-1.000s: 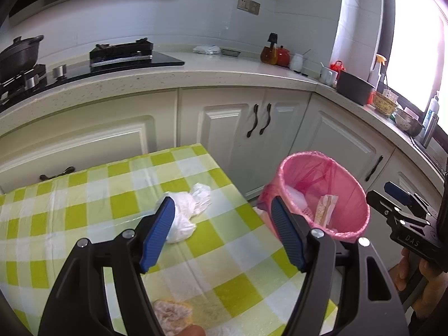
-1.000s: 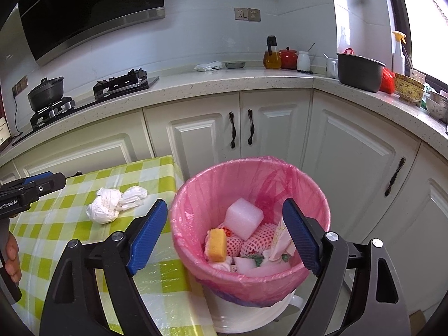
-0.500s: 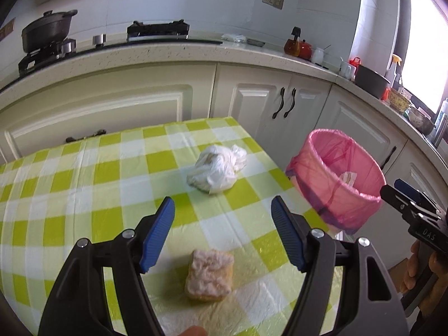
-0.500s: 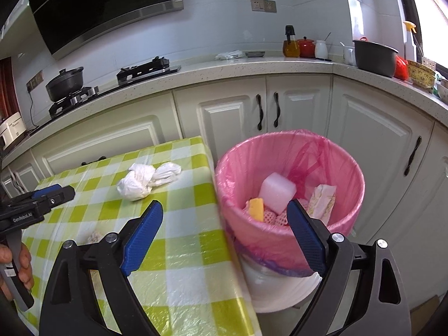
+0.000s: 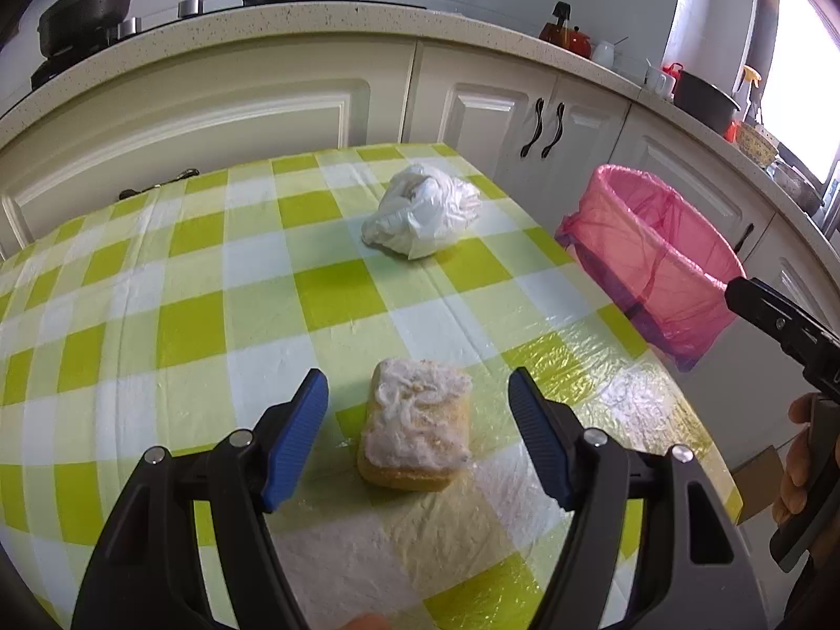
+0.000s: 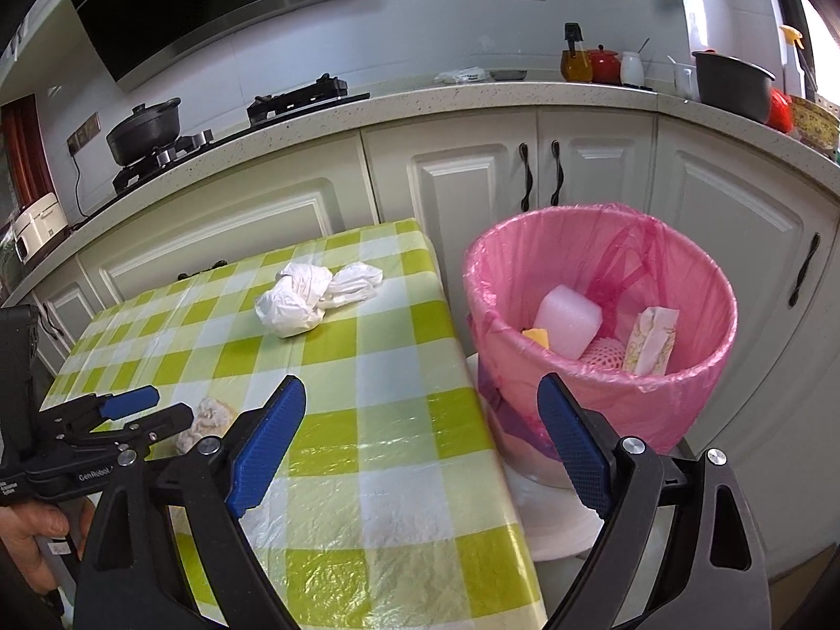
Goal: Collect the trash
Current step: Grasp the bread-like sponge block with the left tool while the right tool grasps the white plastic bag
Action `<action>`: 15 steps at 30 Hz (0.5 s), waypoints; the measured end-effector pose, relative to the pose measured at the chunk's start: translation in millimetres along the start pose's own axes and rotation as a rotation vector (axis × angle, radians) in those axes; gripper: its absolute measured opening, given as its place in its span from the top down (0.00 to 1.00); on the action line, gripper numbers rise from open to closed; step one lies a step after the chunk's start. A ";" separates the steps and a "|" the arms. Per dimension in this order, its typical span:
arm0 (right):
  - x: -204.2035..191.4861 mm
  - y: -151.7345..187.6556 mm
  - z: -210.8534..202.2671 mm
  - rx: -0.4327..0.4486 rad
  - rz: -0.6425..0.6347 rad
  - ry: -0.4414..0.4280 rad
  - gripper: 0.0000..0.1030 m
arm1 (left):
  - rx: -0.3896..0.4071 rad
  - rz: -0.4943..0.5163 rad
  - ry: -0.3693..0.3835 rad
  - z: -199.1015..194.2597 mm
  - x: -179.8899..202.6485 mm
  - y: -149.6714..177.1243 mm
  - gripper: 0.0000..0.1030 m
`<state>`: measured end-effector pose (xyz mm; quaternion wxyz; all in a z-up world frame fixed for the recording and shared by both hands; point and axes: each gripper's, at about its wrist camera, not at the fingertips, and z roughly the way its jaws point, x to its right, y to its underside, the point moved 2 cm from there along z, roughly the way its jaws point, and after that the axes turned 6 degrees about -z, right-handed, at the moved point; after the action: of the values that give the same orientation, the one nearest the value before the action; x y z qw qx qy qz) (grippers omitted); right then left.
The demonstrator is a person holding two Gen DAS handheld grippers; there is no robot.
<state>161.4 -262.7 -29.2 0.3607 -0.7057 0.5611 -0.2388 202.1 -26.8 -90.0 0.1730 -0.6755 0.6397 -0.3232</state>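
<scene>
Left wrist view: the left gripper [image 5: 417, 399] hangs over a table with a green-and-white checked cloth [image 5: 210, 283], its 2 blue-padded jaws apart with the yellow sponge [image 5: 415, 438] lying between them, untouched by either pad. The sponge rests flat on the cloth, its top covered in a whitish fibrous layer. Farther back on the table sits a crumpled white plastic bag [image 5: 420, 218], well apart from the sponge. Off the table's right edge stands the bin with a pink liner [image 5: 656, 257]. At the right border part of the right gripper shows, held by a hand [image 5: 798, 462].

Right wrist view: the right gripper [image 6: 420, 409] has its jaws spread wide with nothing between them; they have just been opening. It points over the table's right edge, beside the pink-lined bin [image 6: 525, 273], which holds a white foam block [image 6: 569, 323], a yellow piece [image 6: 538, 336], pink foam netting [image 6: 604, 354] and a small printed packet [image 6: 653, 338]. The white bag [image 6: 310, 299] lies near the table's far end. At the lower left, the left gripper [image 6: 152, 409] sits just above the sponge [image 6: 207, 417], which it partly hides.
</scene>
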 end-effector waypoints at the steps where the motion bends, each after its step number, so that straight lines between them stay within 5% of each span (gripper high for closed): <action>1: -1.2 0.6 1.7 -0.004 -0.001 -0.001 0.18 | -0.003 0.002 0.000 1.7 0.1 1.0 0.33; 15: -18.1 -1.5 30.6 -0.050 -0.020 -0.031 0.18 | -0.066 0.052 -0.017 29.7 3.8 12.9 0.35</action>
<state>180.4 -237.6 -45.9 0.3492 -0.7236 0.5543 -0.2173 211.9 -37.5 -119.2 0.1646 -0.6667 0.6659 -0.2917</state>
